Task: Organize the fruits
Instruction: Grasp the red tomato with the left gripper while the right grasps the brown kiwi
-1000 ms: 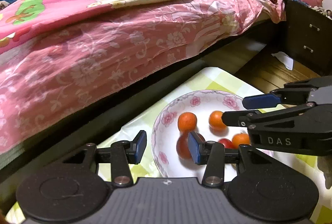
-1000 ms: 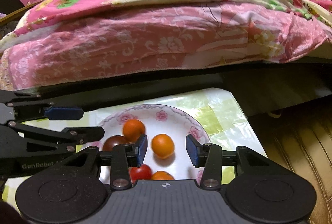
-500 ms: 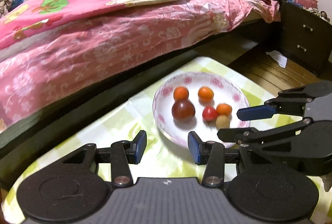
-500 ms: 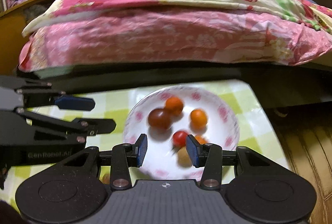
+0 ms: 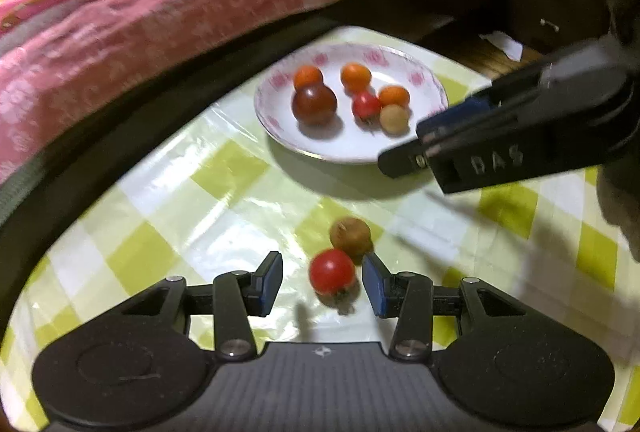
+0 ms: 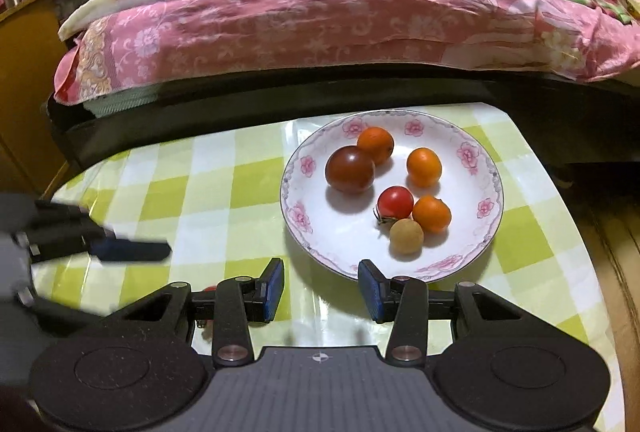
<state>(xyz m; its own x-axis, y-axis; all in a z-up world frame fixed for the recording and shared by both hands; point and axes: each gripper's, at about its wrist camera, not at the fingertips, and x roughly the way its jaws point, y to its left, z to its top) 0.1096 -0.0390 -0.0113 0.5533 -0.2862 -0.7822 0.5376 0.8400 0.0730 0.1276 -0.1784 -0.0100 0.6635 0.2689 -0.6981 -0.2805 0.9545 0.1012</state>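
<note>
A white floral plate (image 5: 344, 146) (image 6: 344, 230) on the green-checked tablecloth holds several small fruits: a dark red-brown tomato (image 6: 350, 169), orange ones, a red cherry tomato (image 6: 395, 203) and a tan round fruit (image 6: 406, 236). On the cloth in front of the plate lie a red cherry tomato (image 5: 332, 271) and a brown round fruit (image 5: 351, 235). My left gripper (image 5: 322, 288) is open, and the loose tomato sits between its fingers with gaps on both sides. My right gripper (image 6: 322, 290) is open and empty just in front of the plate's near rim.
A bed with a pink floral quilt (image 6: 320, 16) runs along the far side of the table, its dark frame (image 6: 280, 100) close behind the plate. A dark drawer cabinet (image 5: 556, 0) stands at the far right. The table edge drops to wooden floor (image 6: 616, 232) on the right.
Both grippers have drawn back from the plate, which now looks farther off. The loose tomato and brown fruit have come into the left wrist view, by its fingers.
</note>
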